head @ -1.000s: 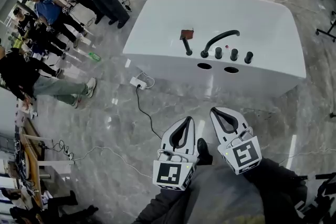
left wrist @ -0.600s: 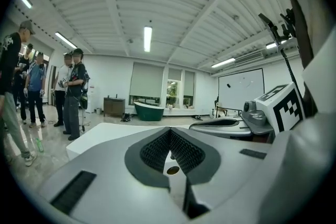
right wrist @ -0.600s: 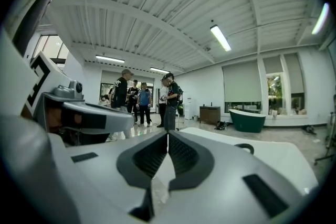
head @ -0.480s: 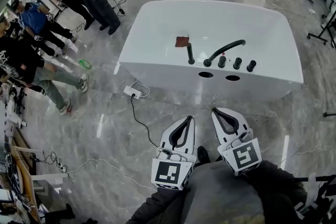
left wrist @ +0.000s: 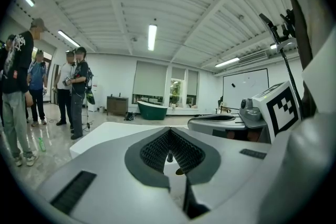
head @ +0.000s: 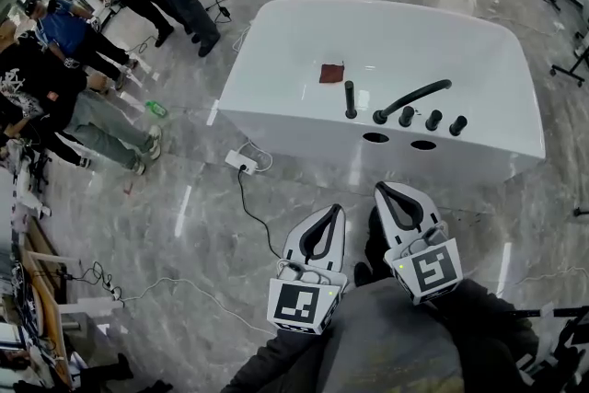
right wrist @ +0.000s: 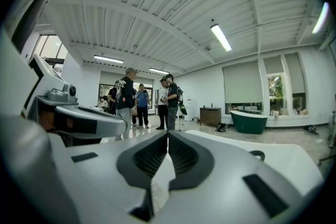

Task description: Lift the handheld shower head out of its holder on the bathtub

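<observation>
Standing upright on the bathtub (head: pixel 276 51) rim: shower head (head: pixel 350 98), long axis vertical.

The bathtub (head: pixel 479 41) stands ahead on the floor, the handheld shower head (head: pixel 350 98) upright on its near rim, left of the spout (head: pixel 414 94) and knobs (head: pixel 433 120), with the left gripper (head: pixel 333 210) and right gripper (head: pixel 383 190) side by side before it and a power strip (head: pixel 241 162) lying near its left corner.

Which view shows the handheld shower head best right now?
The head view: the shower head stands upright and fully visible on the near rim of the bathtub, left of the curved spout. The left gripper view shows only a dark sliver between the jaws, possibly it. The right gripper view doesn't show it.
</observation>
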A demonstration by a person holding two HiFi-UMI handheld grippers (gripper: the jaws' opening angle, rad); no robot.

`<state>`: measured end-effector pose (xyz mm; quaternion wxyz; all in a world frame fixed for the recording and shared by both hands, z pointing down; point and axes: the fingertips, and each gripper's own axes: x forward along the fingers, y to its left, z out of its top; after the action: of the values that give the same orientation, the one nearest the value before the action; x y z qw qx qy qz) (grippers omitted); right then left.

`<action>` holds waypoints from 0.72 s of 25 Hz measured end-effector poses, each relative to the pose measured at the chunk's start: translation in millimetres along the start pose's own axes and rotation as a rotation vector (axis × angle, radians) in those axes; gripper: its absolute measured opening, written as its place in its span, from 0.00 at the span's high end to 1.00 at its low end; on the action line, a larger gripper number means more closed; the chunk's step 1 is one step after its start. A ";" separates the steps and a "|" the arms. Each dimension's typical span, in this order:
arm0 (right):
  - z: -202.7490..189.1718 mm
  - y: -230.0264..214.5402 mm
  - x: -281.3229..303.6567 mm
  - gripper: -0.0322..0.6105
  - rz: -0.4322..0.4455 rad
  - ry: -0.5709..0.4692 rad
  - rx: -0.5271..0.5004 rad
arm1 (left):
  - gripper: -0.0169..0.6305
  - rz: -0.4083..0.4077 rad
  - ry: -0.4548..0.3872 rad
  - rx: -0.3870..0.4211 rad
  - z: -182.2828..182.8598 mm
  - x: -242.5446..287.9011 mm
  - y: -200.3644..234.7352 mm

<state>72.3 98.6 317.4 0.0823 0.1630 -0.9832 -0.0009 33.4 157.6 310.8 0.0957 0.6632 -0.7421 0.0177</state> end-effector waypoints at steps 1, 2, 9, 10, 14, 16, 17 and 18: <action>-0.5 -2.0 7.2 0.94 0.005 -0.006 0.002 | 0.97 0.005 0.000 0.004 0.8 4.5 5.5; 0.3 -4.7 14.2 0.94 0.008 -0.014 0.004 | 0.97 0.010 0.001 0.009 1.5 9.7 10.7; -5.1 -46.4 58.7 0.94 -0.009 -0.019 0.030 | 0.97 0.008 0.032 0.019 -1.0 64.8 33.6; -6.4 -53.6 64.6 0.94 -0.011 -0.019 0.035 | 0.97 0.004 0.037 0.020 -0.4 74.2 36.2; -12.9 -84.5 88.7 0.94 -0.024 -0.001 0.056 | 0.97 -0.004 0.058 0.014 1.0 115.0 46.6; -15.5 -102.0 102.3 0.94 -0.033 0.017 0.070 | 0.97 -0.012 0.078 0.006 -1.0 136.3 50.7; -16.8 -110.3 108.9 0.94 -0.033 0.025 0.075 | 0.97 -0.016 0.088 0.002 -2.1 146.8 52.6; -18.5 -118.0 115.0 0.94 -0.030 0.028 0.078 | 0.97 -0.016 0.096 -0.001 -2.7 157.1 54.7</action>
<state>5.8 -49.6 350.8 0.0893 0.1807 -0.9787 0.0385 -36.3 10.5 345.0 0.1315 0.6675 -0.7313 0.0485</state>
